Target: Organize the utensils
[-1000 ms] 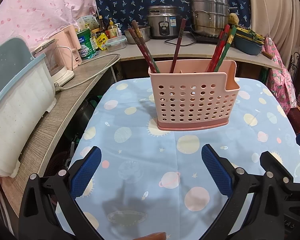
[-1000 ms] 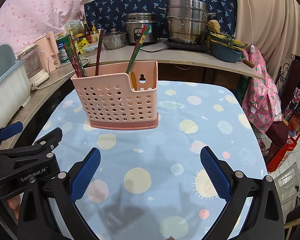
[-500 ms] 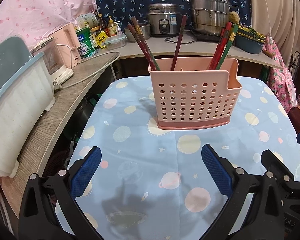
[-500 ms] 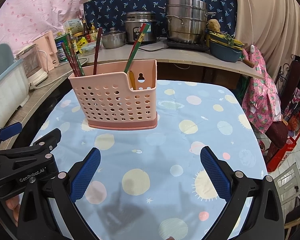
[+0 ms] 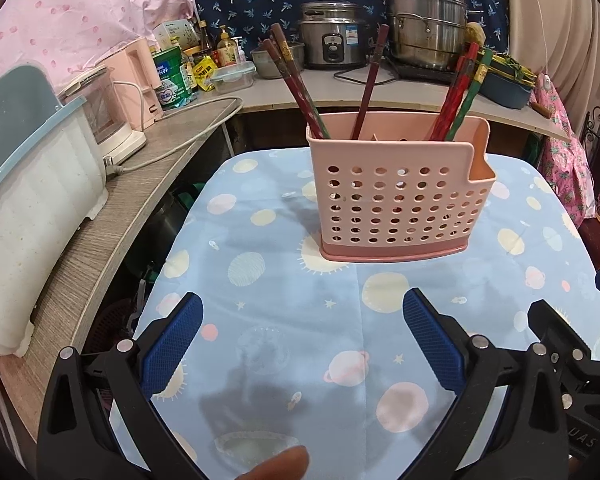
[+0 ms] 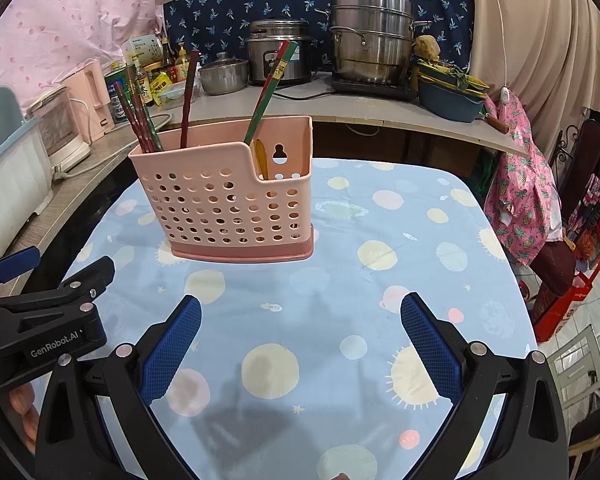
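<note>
A pink perforated utensil holder (image 5: pixel 400 196) stands upright on the blue planet-print tablecloth (image 5: pixel 284 292); it also shows in the right wrist view (image 6: pixel 228 204). Several dark red chopsticks (image 5: pixel 296 88) lean in its left part, and a red and a green chopstick (image 5: pixel 466 88) lean at its right. In the right wrist view a green-red chopstick (image 6: pixel 270 88) stands near a yellowish utensil (image 6: pixel 262 160) in the low compartment. My left gripper (image 5: pixel 302 344) is open and empty, short of the holder. My right gripper (image 6: pixel 300 344) is open and empty too, to the holder's right.
A wooden counter (image 5: pixel 112 216) runs along the left with a white-and-blue dish rack (image 5: pixel 32 184) and a kettle. The back counter carries a rice cooker (image 5: pixel 332 44), steel pots (image 5: pixel 428 32) and bottles. A pink apron (image 6: pixel 520 184) hangs at the right.
Both grippers have edged slightly closer to the holder, which looks a bit larger. Both stay open and empty.
</note>
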The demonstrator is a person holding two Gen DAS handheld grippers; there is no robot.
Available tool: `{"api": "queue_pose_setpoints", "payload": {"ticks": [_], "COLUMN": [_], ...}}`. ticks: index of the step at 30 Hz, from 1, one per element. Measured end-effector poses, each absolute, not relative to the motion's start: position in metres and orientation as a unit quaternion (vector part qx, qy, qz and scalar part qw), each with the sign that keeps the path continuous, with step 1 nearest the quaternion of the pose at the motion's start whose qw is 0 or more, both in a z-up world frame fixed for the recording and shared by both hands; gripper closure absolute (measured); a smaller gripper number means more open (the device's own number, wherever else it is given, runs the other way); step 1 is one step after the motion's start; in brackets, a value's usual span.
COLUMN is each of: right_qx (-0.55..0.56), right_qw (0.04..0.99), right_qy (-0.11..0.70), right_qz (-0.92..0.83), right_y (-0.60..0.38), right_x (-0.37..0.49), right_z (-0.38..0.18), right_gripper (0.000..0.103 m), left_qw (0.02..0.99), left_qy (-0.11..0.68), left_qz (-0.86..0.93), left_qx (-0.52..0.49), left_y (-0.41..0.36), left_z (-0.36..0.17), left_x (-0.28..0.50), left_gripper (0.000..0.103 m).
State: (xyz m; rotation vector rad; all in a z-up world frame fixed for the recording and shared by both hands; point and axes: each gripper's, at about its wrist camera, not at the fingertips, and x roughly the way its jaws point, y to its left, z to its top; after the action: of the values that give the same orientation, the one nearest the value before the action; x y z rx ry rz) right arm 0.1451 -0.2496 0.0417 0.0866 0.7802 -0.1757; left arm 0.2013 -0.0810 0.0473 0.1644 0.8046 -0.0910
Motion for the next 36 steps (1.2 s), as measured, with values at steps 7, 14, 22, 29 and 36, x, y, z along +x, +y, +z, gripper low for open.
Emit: {"api": "queue_pose_setpoints", "payload": {"ticks": [7, 14, 22, 29, 36], "right_qx": [0.04, 0.039, 0.038, 0.039, 0.038], "right_qw": [0.919, 0.919, 0.919, 0.919, 0.92], "right_qy": [0.381, 0.382, 0.382, 0.381, 0.379], "right_qz": [-0.088, -0.087, -0.087, -0.091, -0.091], "right_y": [-0.247, -0.245, -0.24, -0.242, -0.244], "right_x": [0.151, 0.152, 0.157, 0.157, 0.157], "right_z": [0.04, 0.041, 0.043, 0.045, 0.045], "right_gripper": [0.007, 0.007, 0.007, 0.007, 0.007], "left_qw": [0.914, 0.915, 0.917, 0.917, 0.917], "left_qy": [0.397, 0.394, 0.389, 0.388, 0.387], "left_qz": [-0.045, -0.043, -0.042, -0.046, -0.047], "left_qx": [0.074, 0.074, 0.076, 0.079, 0.078], "left_y": [-0.075, -0.071, -0.069, -0.072, -0.073], "left_z": [0.046, 0.048, 0.05, 0.05, 0.05], "left_x": [0.211, 0.213, 0.212, 0.211, 0.211], "left_gripper": [0.007, 0.007, 0.007, 0.007, 0.007]}}
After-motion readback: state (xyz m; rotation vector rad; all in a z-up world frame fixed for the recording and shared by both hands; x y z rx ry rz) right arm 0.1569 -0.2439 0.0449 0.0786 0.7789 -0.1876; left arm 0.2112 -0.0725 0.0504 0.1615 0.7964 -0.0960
